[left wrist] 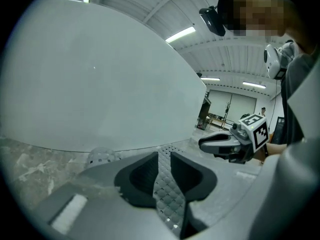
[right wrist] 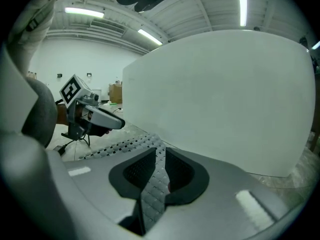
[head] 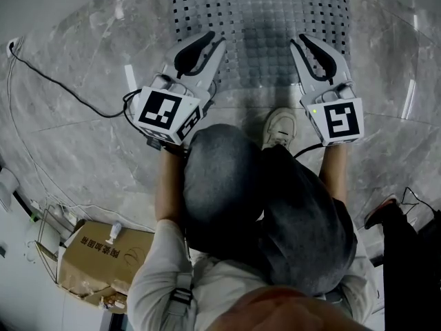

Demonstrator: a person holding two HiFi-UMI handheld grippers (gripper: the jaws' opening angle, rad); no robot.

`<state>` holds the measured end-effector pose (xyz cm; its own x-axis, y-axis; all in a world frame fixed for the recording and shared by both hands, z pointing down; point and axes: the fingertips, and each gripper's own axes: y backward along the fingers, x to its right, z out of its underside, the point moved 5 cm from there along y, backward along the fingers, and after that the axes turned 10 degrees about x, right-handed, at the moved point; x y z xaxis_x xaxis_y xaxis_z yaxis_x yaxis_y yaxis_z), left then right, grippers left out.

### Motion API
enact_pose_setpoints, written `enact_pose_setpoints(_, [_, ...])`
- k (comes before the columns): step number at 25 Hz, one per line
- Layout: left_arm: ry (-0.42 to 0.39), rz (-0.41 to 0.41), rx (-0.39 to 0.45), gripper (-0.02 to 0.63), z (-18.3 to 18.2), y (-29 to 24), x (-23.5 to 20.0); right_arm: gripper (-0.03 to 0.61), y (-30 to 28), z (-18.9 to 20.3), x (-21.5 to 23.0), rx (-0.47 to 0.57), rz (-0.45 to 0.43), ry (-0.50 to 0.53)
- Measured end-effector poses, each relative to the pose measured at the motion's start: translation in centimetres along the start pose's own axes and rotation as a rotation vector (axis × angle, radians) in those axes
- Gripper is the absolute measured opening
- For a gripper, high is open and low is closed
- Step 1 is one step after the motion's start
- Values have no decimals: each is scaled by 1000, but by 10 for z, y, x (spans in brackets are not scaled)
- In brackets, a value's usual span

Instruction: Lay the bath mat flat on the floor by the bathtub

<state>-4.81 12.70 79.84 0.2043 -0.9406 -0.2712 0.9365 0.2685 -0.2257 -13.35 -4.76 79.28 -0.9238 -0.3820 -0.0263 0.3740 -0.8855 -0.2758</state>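
Head view: with left claw (head: 215, 41) and right claw (head: 302, 40) clenched on near edge of bath mat (head: 262, 19), treat as light and limp; hold edge wide apart against sagging.

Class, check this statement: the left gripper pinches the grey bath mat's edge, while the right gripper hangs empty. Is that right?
Not quite: the right gripper also pinches the edge of the bath mat between its jaws, as the right gripper view shows. The left gripper does pinch it.
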Motion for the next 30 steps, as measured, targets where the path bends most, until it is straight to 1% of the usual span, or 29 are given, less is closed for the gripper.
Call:
enact_pose_setpoints(6, [-23,-25,63,31,-15,8,1,13,7,-17,6,115,14,3])
enact_pose_setpoints(9, [-48,-26,88,5,-22,14,5,3,12,-23,4,147,25,6])
enact_pose_setpoints(11, [-59,-28,103,5,-27,16,5,3,12,-27,4,166,20,8])
enact_pose_setpoints(15, [-59,-25,116,3,-27,16,6,2,14,-28,5,174,13,-2])
enact_pose_setpoints(19, [-54,-21,108,3,-21,16,7,2,14,-27,4,177,13,-8])
enact_pose_setpoints(30, [-57,-15,103,3,-21,12,9,2,15,-25,7,174,9,-12])
